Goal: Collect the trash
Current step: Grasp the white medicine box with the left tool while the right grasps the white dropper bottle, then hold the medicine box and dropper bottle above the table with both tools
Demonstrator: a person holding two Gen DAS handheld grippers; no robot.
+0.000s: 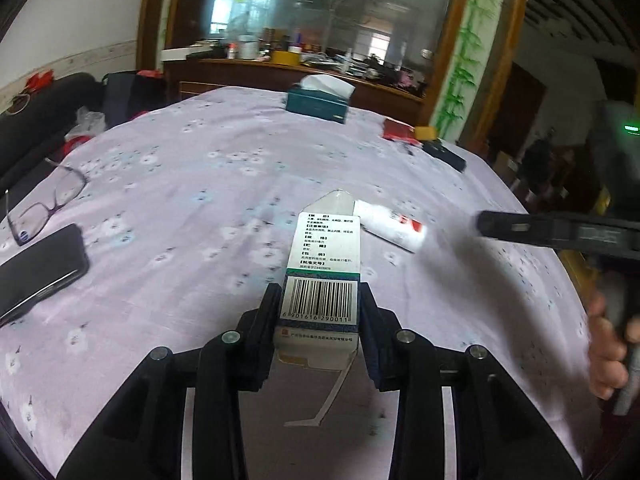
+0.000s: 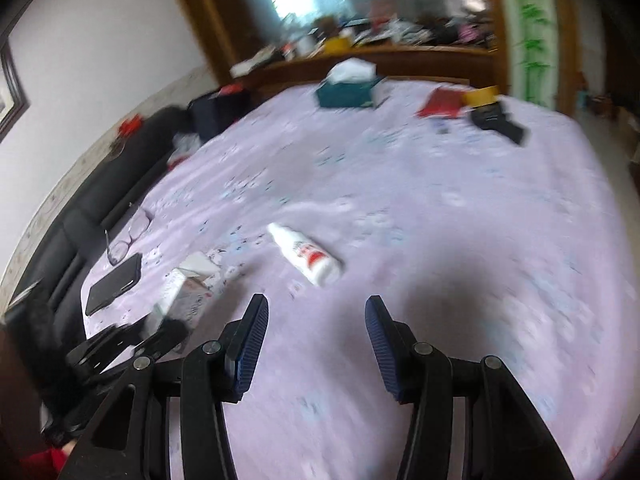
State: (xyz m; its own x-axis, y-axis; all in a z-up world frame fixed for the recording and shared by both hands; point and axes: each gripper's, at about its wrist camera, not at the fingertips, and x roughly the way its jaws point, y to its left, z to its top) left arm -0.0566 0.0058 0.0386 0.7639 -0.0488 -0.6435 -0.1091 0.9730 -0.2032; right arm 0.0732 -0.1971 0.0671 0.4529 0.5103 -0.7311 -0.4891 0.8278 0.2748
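Through my left camera I have the left gripper [image 1: 318,312] clamped on a small cardboard box [image 1: 324,276], its pads pressing both sides — the printed barcode faces me and an open flap hangs loose underneath. Only this view shows the box's print sharply; the right camera is blurred and catches the box [image 2: 180,300] from the side, at its lower left. There the right gripper [image 2: 316,324] stands partly open with nothing between its ribbed blue pads, above the lilac flowered cloth [image 2: 460,220]. Ahead of it lies a smooth white plastic bottle [image 2: 306,254] with a red label, on its side. Glasses [image 1: 46,204] and a glossy black phone [image 1: 38,270] lie left; a teal tissue box [image 1: 318,104] sits far back.
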